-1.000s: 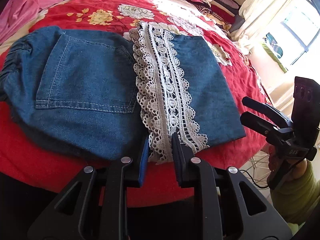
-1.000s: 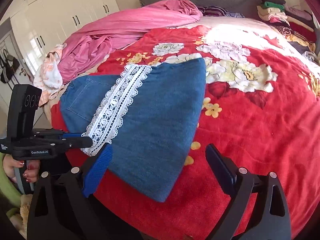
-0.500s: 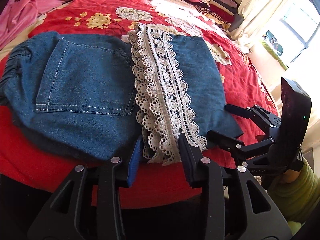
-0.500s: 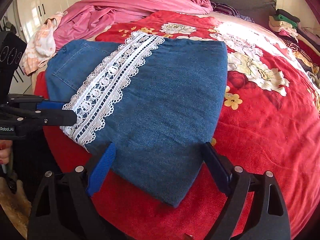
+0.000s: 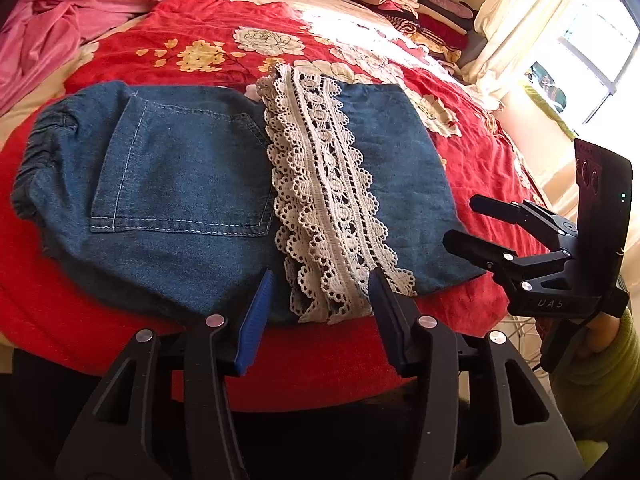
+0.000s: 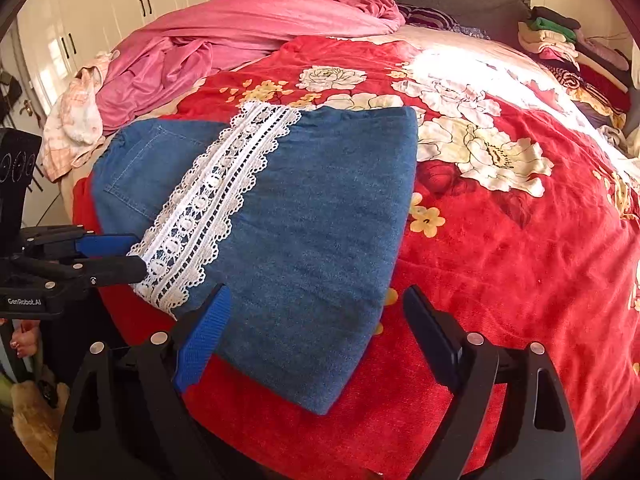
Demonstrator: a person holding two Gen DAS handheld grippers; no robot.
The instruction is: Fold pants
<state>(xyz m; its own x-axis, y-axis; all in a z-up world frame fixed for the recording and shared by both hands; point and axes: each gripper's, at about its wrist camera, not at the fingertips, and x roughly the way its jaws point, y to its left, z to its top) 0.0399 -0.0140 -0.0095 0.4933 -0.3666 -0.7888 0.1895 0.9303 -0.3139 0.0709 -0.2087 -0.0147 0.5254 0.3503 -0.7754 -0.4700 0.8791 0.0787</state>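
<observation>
Folded blue denim pants (image 5: 180,184) with a white lace band (image 5: 328,200) lie flat on the red floral bedspread (image 5: 224,32); they also show in the right wrist view (image 6: 304,232). My left gripper (image 5: 320,300) is open, its jaws straddling the near end of the lace at the bed's edge, holding nothing. My right gripper (image 6: 316,328) is open, its jaws either side of the folded denim's near corner, empty. It shows from the side in the left wrist view (image 5: 464,220), just right of the pants.
A pink blanket (image 6: 224,40) is heaped at the bed's far left. A stack of folded clothes (image 5: 416,4) sits at the far right near the curtain (image 5: 520,20). White wardrobe doors (image 6: 104,12) stand behind.
My left gripper opened wider around the lace end. My right gripper pulled back a little from the denim corner, staying open.
</observation>
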